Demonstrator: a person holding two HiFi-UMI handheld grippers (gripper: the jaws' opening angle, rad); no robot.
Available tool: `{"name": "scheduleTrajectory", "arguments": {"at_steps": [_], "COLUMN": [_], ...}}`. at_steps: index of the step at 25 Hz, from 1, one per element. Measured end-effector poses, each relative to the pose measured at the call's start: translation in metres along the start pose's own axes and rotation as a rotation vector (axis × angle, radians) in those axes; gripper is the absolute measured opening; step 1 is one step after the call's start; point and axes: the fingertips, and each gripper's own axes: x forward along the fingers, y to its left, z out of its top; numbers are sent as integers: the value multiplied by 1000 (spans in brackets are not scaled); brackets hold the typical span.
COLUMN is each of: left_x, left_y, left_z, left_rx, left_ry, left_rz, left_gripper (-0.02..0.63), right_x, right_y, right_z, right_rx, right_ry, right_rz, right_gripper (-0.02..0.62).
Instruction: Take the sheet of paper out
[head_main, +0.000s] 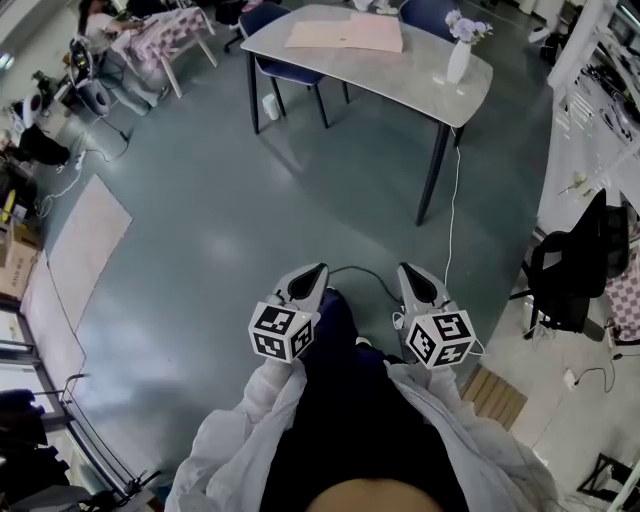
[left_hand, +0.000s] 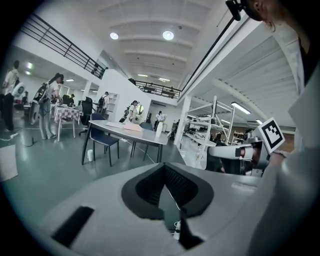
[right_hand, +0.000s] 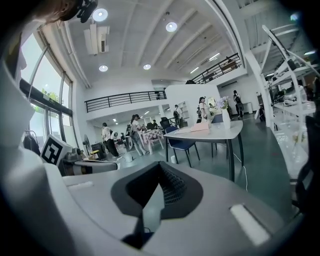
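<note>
Left grey two-jaw gripper (head_main: 316, 270), jaws pressed together on nothing; right grey two-jaw gripper (head_main: 406, 270) just beside it, likewise closed and empty; both above the grey-green floor (head_main: 220, 200); far ahead, flat pale pink paper (head_main: 345, 33) on the grey rounded table (head_main: 400, 78); white vase (head_main: 457, 62) near its right end

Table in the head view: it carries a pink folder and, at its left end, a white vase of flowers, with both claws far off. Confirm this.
Wrong end. The head view shows the white vase of flowers at the table's right end, not its left. The pink folder does lie on it, and the left claw and right claw are far off.
</note>
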Motion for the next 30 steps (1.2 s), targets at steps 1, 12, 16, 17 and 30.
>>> {"name": "scheduleTrajectory", "arguments": {"at_steps": [1, 12, 16, 17, 30], "left_x": [0, 39, 64, 71, 158], "left_y": [1, 39, 68, 77, 183], "left_z": [-1, 29, 47, 53, 119], "left_rx": [1, 20, 10, 5, -86], "left_ry": [0, -14, -11, -13, -1], "left_rz": [2, 29, 34, 40, 71], "left_gripper": [3, 16, 66, 80, 215], "right_x": [1, 60, 99, 110, 241], "right_y": [0, -12, -19, -22, -73], "right_z": [-1, 17, 29, 33, 94], "right_rx": [3, 7, 44, 48, 19], "right_ry": [3, 9, 18, 21, 46], "right_rz": [2, 42, 59, 64, 41], "right_gripper": [9, 9, 9, 9, 9]}}
